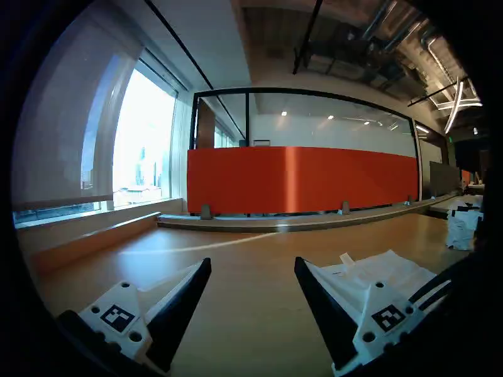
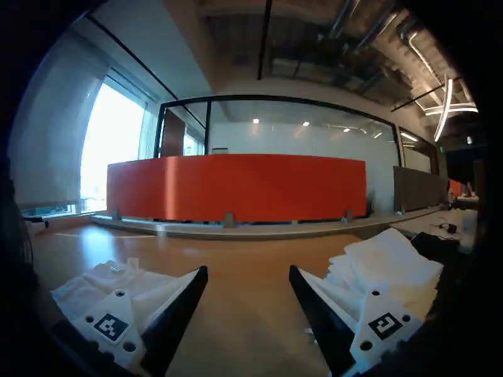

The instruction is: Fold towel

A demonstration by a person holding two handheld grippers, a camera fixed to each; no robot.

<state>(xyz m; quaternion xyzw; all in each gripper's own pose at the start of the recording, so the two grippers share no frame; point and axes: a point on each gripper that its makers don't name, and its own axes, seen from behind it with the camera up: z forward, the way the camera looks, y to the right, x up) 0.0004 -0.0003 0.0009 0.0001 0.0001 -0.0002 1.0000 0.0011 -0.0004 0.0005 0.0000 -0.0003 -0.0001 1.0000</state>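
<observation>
A white towel (image 1: 383, 267) lies flat on the wooden table (image 1: 251, 251), just beyond my left gripper's right finger. My left gripper (image 1: 251, 273) is open and holds nothing. In the right gripper view the same kind of white towel (image 2: 104, 279) lies crumpled at the lower left behind the left finger. My right gripper (image 2: 247, 276) is open with bare table (image 2: 248, 264) between its fingers. A stack of folded white towels (image 2: 390, 261) sits at the right, beside the right finger.
An orange divider panel (image 1: 302, 179) stands along the table's far edge, with a glass wall behind it. Bright windows (image 1: 141, 147) and a low ledge run along the left. More white folded items (image 1: 464, 223) sit at the far right. A dark object (image 2: 434, 242) lies behind the stack.
</observation>
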